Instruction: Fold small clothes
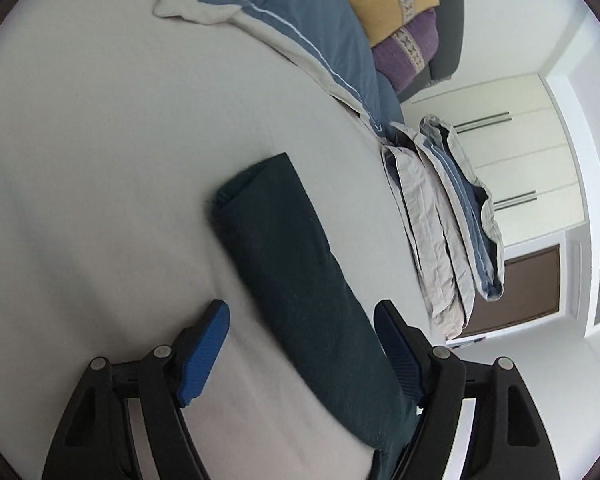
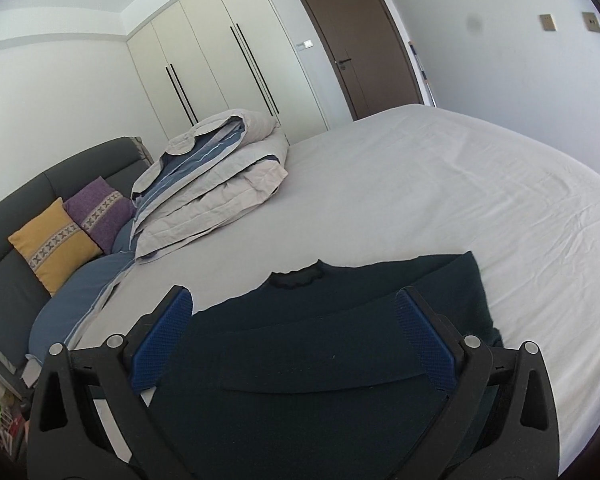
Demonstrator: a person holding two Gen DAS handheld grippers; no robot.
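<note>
A dark green top (image 1: 284, 248) lies folded into a long strip on the pale bed sheet (image 1: 100, 160). My left gripper (image 1: 302, 306) hovers open over its near end; the cloth runs between the blue pads, closer to the right one, and neither pad presses on it. The right wrist view shows the same top (image 2: 320, 344) from its long side, neckline (image 2: 296, 276) at the far edge. My right gripper (image 2: 294, 294) is wide open just above it, with nothing gripped.
A folded grey-and-blue duvet (image 2: 220, 176) sits near the head of the bed beside a blue pillow (image 1: 292, 28). Yellow (image 2: 54, 240) and purple (image 2: 100, 212) cushions lean on the dark headboard (image 2: 16, 208). Beyond stand a white wardrobe (image 2: 204, 60) and a brown door (image 2: 360, 40).
</note>
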